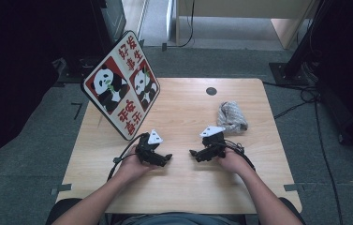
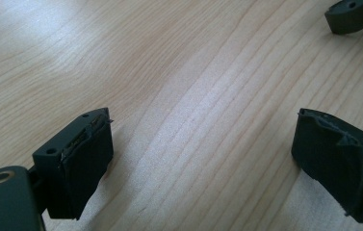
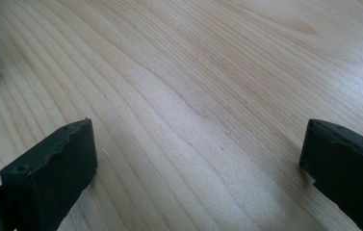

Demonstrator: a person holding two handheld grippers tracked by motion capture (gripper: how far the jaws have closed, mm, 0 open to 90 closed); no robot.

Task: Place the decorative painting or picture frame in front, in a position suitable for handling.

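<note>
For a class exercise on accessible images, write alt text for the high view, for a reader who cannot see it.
A person's two hands rest on a wooden table, each holding an open black claw, left claw and right claw facing each other. A crumpled grey cloth lies beyond the right claw, and a red panda sign leans at the table's far left.

Left claw [image 2: 203, 144] jaws spread above bare table [image 2: 179, 72]; other claw [image 2: 355, 14], probably, top right.
</note>
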